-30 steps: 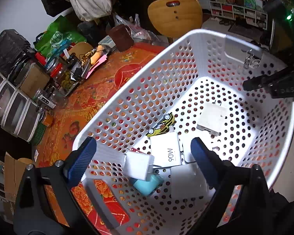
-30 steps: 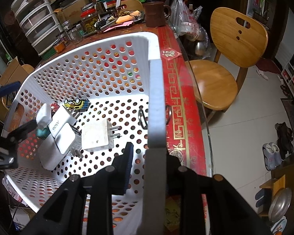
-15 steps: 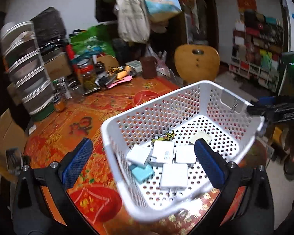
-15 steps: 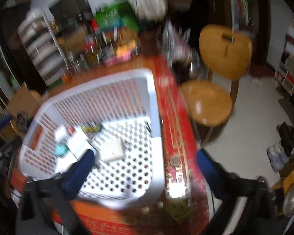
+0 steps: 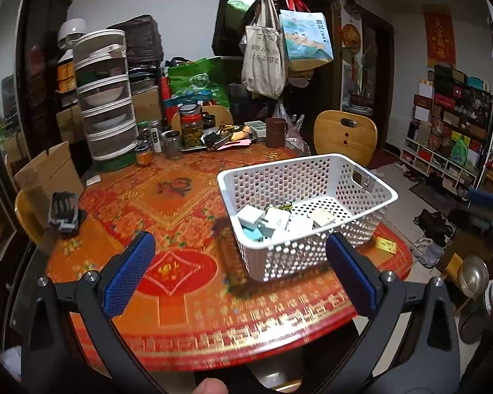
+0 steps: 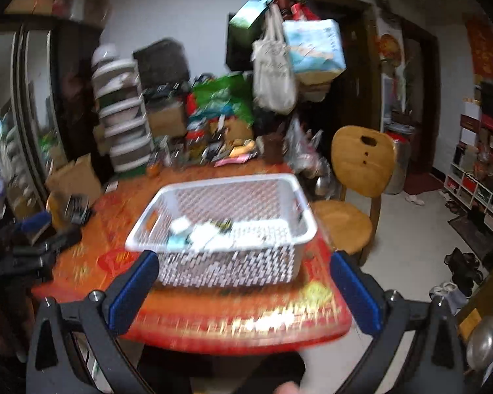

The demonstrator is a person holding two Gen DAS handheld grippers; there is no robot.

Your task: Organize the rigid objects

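Note:
A white perforated basket (image 5: 361,177) (image 6: 299,197) stands on the red patterned table (image 5: 167,203) (image 6: 213,312), near its right edge. Inside lie several white chargers (image 5: 276,220), a teal one (image 5: 251,233) and a small yellow toy car (image 5: 284,206). My left gripper (image 5: 240,275) is open, held back from the basket's near corner with nothing between its blue pads. My right gripper (image 6: 243,292) is open too, in front of the basket's long side, holding nothing. The right wrist view is blurred.
Jars (image 5: 191,126), a brown mug (image 5: 275,133), stacked food covers (image 5: 103,98) and clutter crowd the table's far side. A black object (image 5: 64,211) lies at the left edge. A wooden chair (image 5: 345,136) (image 6: 361,177) stands beside the table on the right.
Both grippers pulled back and up from the basket. The right gripper let go of the basket rim and opened. The basket now sits on the table, seen whole.

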